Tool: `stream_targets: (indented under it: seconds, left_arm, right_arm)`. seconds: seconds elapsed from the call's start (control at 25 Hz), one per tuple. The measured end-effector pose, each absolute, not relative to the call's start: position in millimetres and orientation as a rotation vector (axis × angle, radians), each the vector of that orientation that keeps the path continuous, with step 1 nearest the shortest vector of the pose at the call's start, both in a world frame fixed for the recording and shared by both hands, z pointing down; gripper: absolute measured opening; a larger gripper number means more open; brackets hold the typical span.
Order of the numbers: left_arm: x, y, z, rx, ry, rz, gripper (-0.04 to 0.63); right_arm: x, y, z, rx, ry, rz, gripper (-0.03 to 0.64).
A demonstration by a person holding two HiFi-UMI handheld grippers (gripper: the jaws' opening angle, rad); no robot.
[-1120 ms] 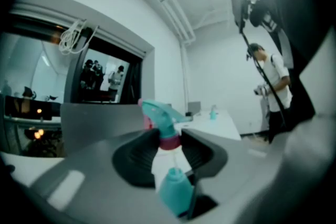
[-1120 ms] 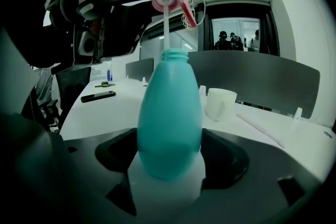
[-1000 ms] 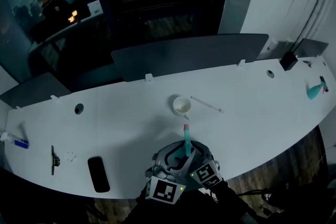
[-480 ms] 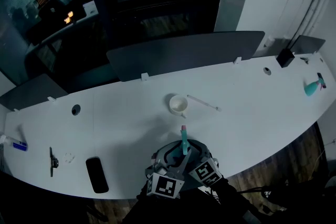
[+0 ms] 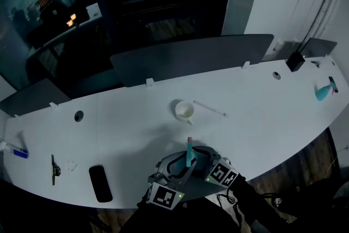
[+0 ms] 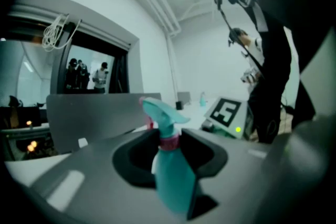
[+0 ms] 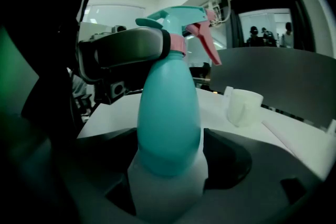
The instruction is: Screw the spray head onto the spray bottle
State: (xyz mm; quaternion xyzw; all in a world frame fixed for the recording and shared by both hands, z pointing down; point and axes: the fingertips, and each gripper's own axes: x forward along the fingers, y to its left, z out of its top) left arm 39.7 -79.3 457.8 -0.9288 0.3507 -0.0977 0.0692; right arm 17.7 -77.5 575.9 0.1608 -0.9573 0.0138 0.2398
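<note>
A teal spray bottle (image 5: 189, 154) with a teal head and a pink trigger stands upright between my two grippers at the near edge of the white table (image 5: 262, 117). In the left gripper view, my left gripper (image 6: 169, 143) is shut on the pink collar of the spray head (image 6: 160, 113). The right gripper view shows my right gripper (image 7: 168, 176) shut on the bottle's (image 7: 169, 113) lower body, where teal meets white. There the left gripper's dark jaw reaches in at the collar. The bottle's base is hidden behind the jaws.
A white cup (image 5: 184, 111) and a thin white tube (image 5: 210, 108) lie beyond the bottle. A black phone (image 5: 99, 183) and a small tool (image 5: 53, 167) are to the left. A second teal spray bottle (image 5: 323, 91) lies far right. A grey partition (image 5: 191, 57) lines the table's far edge.
The bottle and both grippers have drifted slightly nearer to the table's front edge. The two marker cubes have swung a little farther apart. Both grips stay the same.
</note>
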Motion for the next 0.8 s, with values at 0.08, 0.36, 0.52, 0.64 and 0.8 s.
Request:
stream_targets:
  seconds: [0.08,0.36,0.52,0.64,0.8]
  left_arm:
    - [38,-83,458,-2.773,1.142,-0.308,0.135]
    - [35,-91,457,-2.660,1.453,-0.267,0.135]
    - [34,-89,456,-2.690,1.447,-0.202,0.135]
    - [33,-85,454,-2.703,1.329,-0.206,0.135]
    - [34,-72,453,-2.769,1.035,-0.248,0.135]
  right_arm:
    - [29,-79,568,0.689,-2.610,0.082,0.367]
    - [23,-74,556,1.109,-2.402,-0.056,0.365]
    - [22,-77,553,1.106,-2.454,-0.051,0.354]
    - [19,-73,553,0.930,-2.557,-0.075,0.339]
    - [24,-62,568,0.447,-2.649,-0.170,0.337]
